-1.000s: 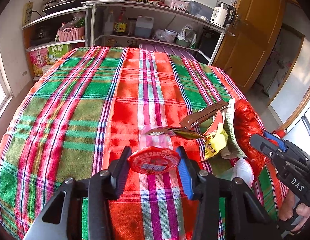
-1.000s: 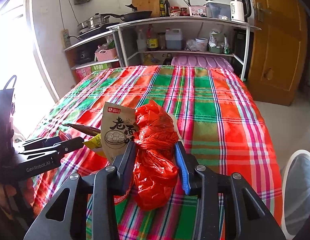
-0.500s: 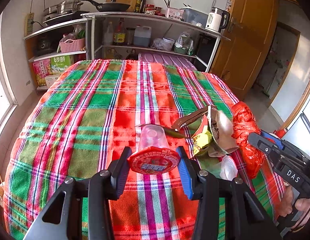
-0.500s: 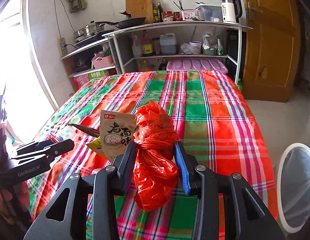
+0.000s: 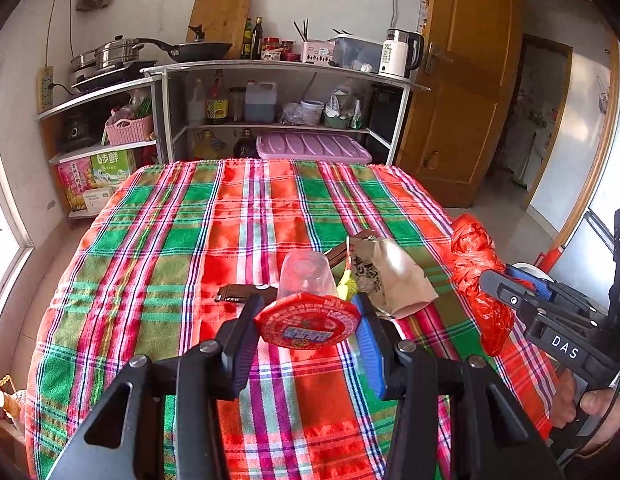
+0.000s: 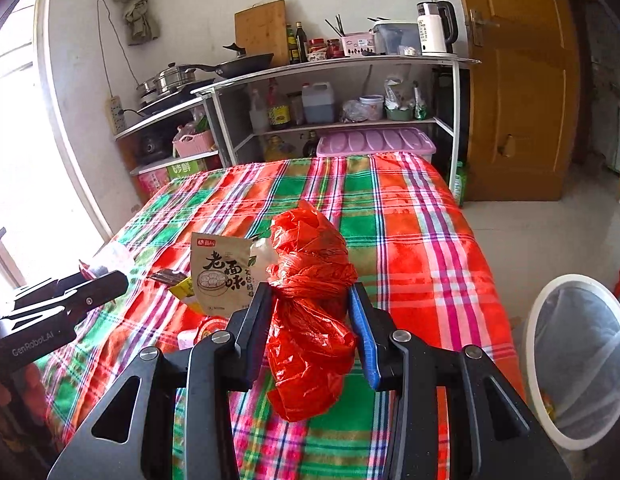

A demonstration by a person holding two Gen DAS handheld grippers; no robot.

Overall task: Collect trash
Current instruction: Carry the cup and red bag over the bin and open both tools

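My left gripper (image 5: 306, 326) is shut on a clear plastic cup with a red foil lid (image 5: 308, 320), held above the plaid-covered table (image 5: 170, 240). My right gripper (image 6: 310, 308) is shut on a crumpled red plastic bag (image 6: 310, 280), which also shows at the right in the left wrist view (image 5: 476, 264). A beige dumpling packet (image 6: 220, 276), a yellow wrapper (image 6: 182, 288) and a brown wrapper (image 5: 238, 292) lie on the cloth between the grippers. The left gripper shows at the left edge of the right wrist view (image 6: 70, 292).
A white-rimmed bin with a clear liner (image 6: 578, 360) stands on the floor right of the table. Shelves with pans, bottles and a kettle (image 5: 270, 92) line the far wall. A wooden door (image 5: 462, 92) is at the back right.
Both grippers have pulled back and risen from the table with their loads, so more of the room and the bin shows. The beige packet has shifted on the cloth.
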